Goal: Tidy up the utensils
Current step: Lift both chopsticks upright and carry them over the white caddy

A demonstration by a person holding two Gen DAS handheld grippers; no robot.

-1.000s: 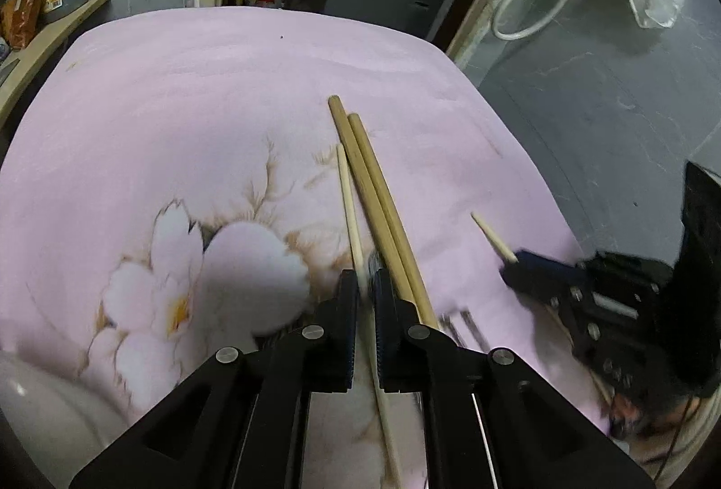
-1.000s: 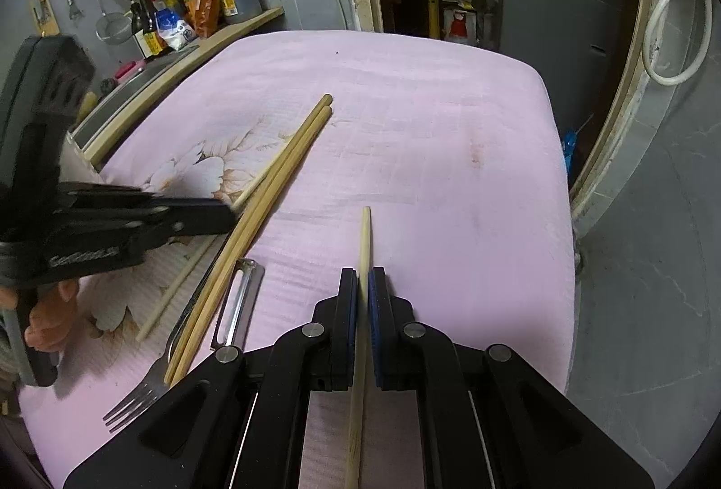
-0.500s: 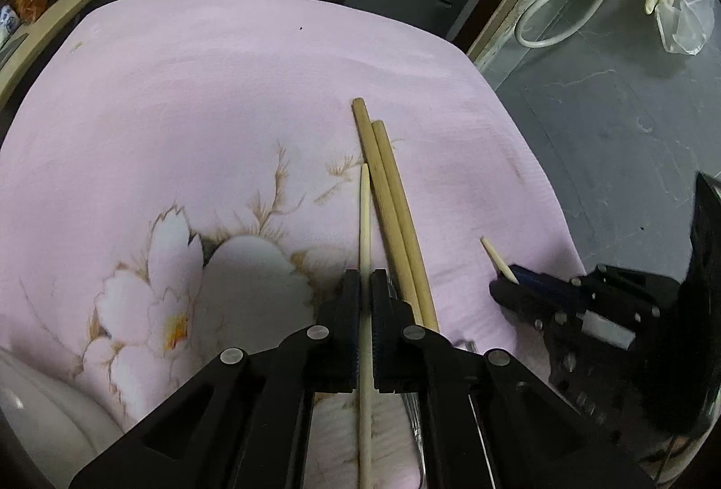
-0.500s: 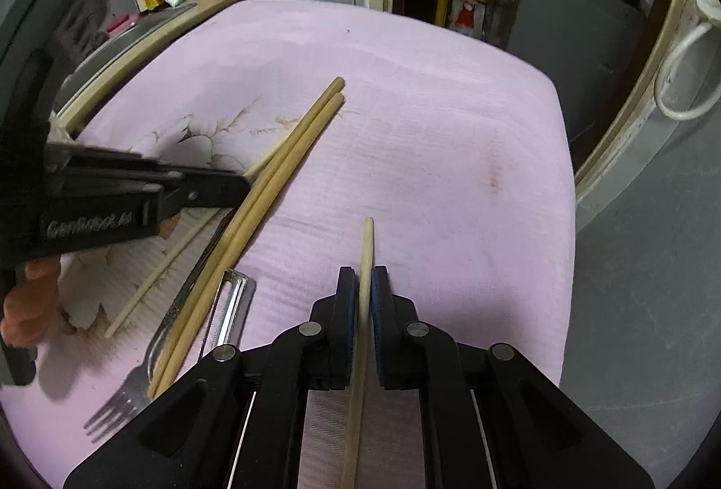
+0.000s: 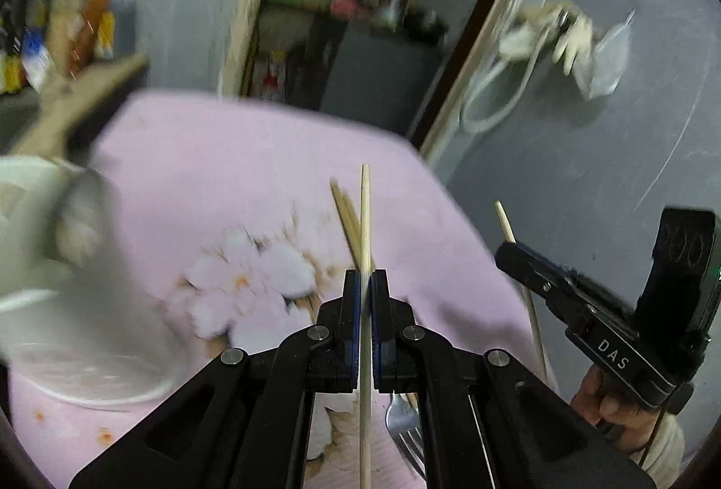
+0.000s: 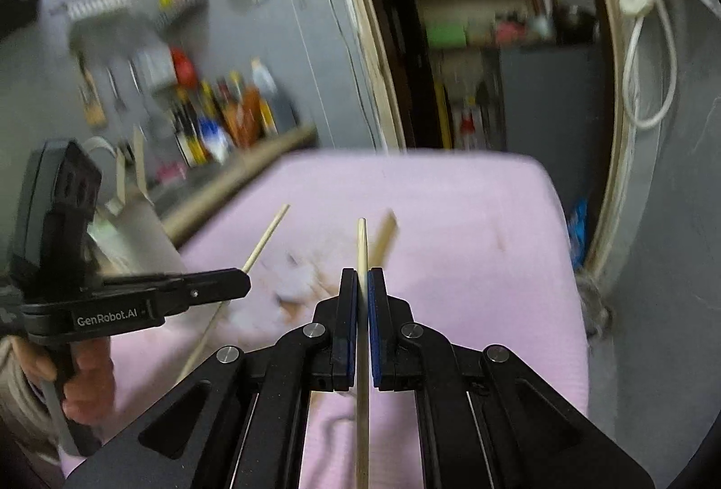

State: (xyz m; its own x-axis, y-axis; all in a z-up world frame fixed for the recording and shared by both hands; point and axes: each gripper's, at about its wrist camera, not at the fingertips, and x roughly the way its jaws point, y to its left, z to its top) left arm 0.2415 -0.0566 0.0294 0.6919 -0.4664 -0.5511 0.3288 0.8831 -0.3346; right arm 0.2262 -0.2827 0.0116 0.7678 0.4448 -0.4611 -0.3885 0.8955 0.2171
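My left gripper (image 5: 365,279) is shut on a thin pale chopstick (image 5: 365,218) and holds it lifted above the pink cloth (image 5: 252,173). My right gripper (image 6: 362,277) is shut on a second thin chopstick (image 6: 362,245), also lifted. Each gripper shows in the other's view: the right one (image 5: 513,250) at the right, the left one (image 6: 239,277) at the left. A pair of thicker brown chopsticks (image 5: 344,214) lies on the cloth under the left gripper. A fork (image 5: 405,426) lies near the left gripper's base.
A white bowl or cup (image 5: 58,218), blurred, stands at the left on the cloth. Bottles (image 6: 225,115) line a shelf at the back left. A doorway (image 6: 473,38) and a hanging hose (image 6: 649,38) are behind the table.
Both grippers have lifted and tilted up with their chopsticks, so more of the wall and doorway shows. The left chopstick has come off the cloth. The white bowl has come into the left view.
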